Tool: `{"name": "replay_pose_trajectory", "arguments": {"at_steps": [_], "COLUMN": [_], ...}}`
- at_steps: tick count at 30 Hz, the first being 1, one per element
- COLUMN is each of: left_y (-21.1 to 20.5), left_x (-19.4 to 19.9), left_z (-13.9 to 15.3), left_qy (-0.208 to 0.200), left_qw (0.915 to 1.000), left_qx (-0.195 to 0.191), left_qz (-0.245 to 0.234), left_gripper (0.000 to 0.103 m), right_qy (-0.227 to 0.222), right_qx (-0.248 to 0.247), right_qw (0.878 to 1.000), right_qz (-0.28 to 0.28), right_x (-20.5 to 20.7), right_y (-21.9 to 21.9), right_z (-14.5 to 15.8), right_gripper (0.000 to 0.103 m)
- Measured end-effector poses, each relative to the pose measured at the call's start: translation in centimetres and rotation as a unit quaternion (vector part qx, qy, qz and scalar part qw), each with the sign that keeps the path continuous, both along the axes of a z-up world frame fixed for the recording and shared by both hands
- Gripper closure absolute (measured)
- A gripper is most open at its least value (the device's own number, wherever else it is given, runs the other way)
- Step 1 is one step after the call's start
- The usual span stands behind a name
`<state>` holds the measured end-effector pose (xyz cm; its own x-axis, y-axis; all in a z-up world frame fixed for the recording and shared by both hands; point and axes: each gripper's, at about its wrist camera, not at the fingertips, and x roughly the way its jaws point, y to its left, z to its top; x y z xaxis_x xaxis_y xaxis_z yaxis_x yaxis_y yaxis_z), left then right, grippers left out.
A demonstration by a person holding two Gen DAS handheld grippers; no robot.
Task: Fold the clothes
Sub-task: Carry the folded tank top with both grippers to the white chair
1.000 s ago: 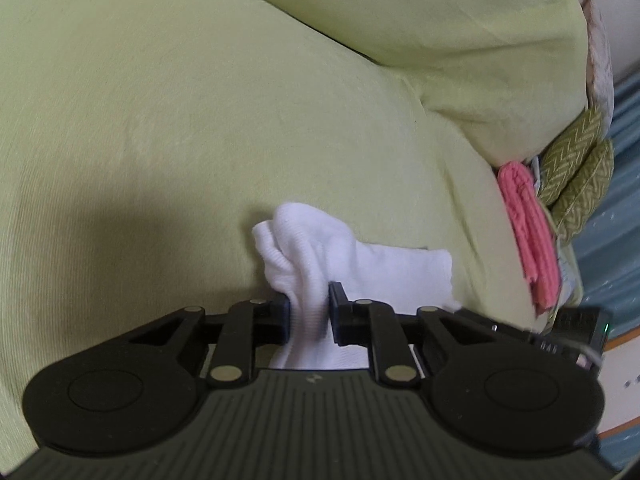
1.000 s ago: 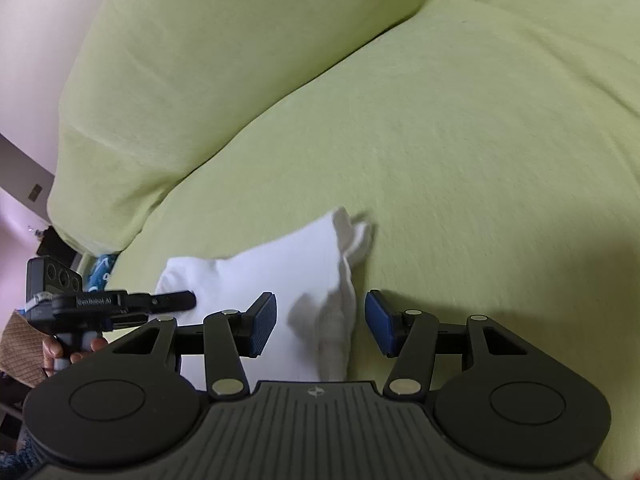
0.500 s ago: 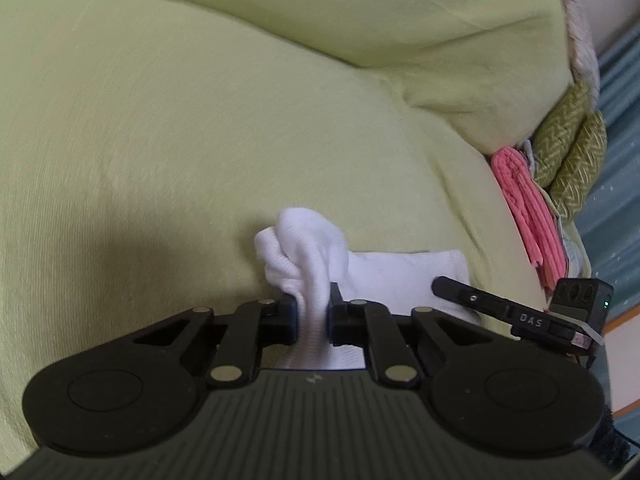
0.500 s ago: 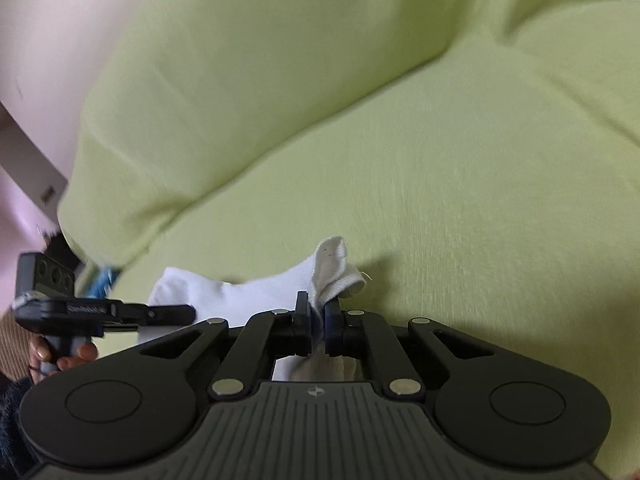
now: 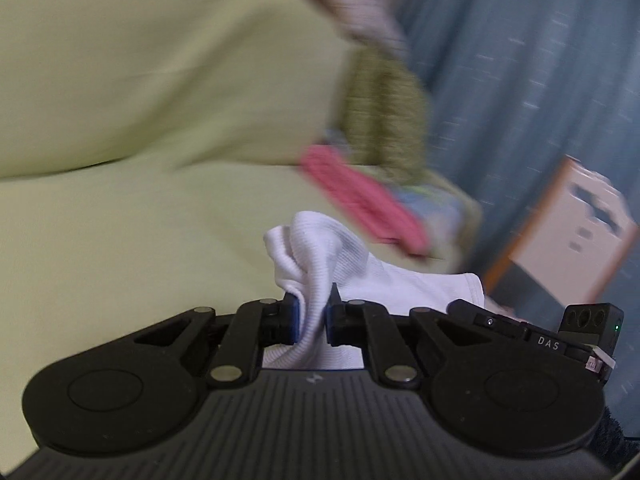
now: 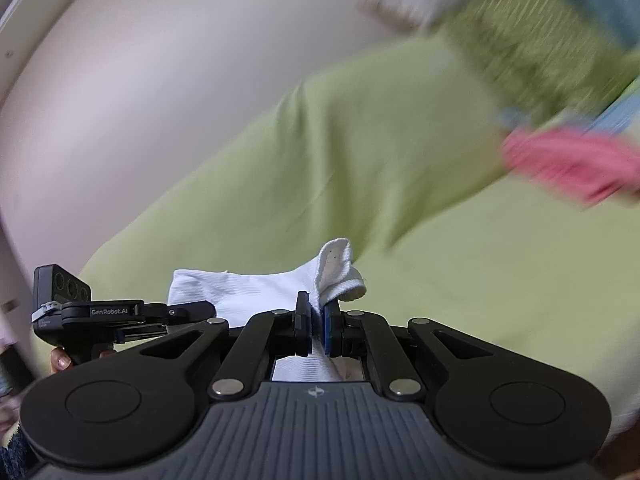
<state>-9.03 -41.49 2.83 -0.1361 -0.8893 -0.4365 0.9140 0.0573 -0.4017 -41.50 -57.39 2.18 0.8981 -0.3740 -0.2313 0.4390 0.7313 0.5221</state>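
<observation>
A: Left gripper (image 5: 311, 316) clamped on one end of the white sock (image 5: 320, 264); right gripper (image 6: 317, 329) pinching the other end; sock held between them above the green sofa (image 5: 120, 240).

B: Judged mid-carry; next, bring the ends together and lay it flat.

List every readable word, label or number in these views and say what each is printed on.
"DAS": on the arm of the right claw, seen from the left wrist.
"GenRobot.AI": on the arm of the left claw, seen from the right wrist.
Cardboard box: dark markings, too blurred to read.
White sock: no text.
</observation>
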Motion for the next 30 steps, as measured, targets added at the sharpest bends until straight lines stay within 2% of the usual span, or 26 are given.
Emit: {"name": "replay_pose_trajectory", "arguments": {"at_steps": [3, 6, 10, 14, 17, 21, 23, 26, 30], "left_y": [-3.7, -7.9, -13.6, -19.6, -23.4, -26.3, -27.1, -28.5, -30.3], "left_x": [-6.7, -13.5, -22.7, -31.0, -35.7, -39.5, -40.6, -41.5, -42.4], "left_z": [0.9, 0.9, -0.1, -1.3, -2.0, -2.8, -3.1, -3.3, -4.0], "left_qy": [0.0, 0.01, 0.033, 0.037, 0.028, 0.022, 0.015, 0.009, 0.007], "left_qw": [0.9966, 0.9869, 0.9656, 0.9438, 0.9308, 0.9176, 0.9129, 0.9063, 0.8971], "left_qx": [-0.02, -0.026, -0.022, -0.01, -0.005, -0.003, -0.002, 0.004, 0.024], "left_qz": [-0.08, -0.159, -0.257, -0.328, -0.364, -0.397, -0.408, -0.423, -0.441], "left_gripper": [0.094, 0.094, 0.094, 0.094, 0.094, 0.094, 0.094, 0.094, 0.094], "right_qy": [0.014, 0.027, 0.044, 0.049, 0.048, 0.046, 0.042, 0.045, 0.053], "right_qx": [-0.028, -0.042, -0.048, -0.046, -0.043, -0.042, -0.037, -0.033, -0.01], "right_qw": [0.996, 0.985, 0.961, 0.936, 0.919, 0.904, 0.9, 0.895, 0.891], "right_qz": [-0.081, -0.162, -0.267, -0.347, -0.389, -0.424, -0.432, -0.442, -0.451], "right_x": [-8.3, -16.5, -26.3, -33.3, -36.4, -39.0, -39.8, -38.9, -39.5], "right_y": [1.9, 3.6, 5.3, 5.6, 5.0, 4.6, 4.0, 3.2, 2.7], "right_z": [2.4, 4.0, 5.0, 4.3, 3.7, 2.0, 1.3, 0.7, 0.0], "right_gripper": [0.098, 0.098, 0.098, 0.097, 0.097, 0.097, 0.097, 0.097, 0.097]}}
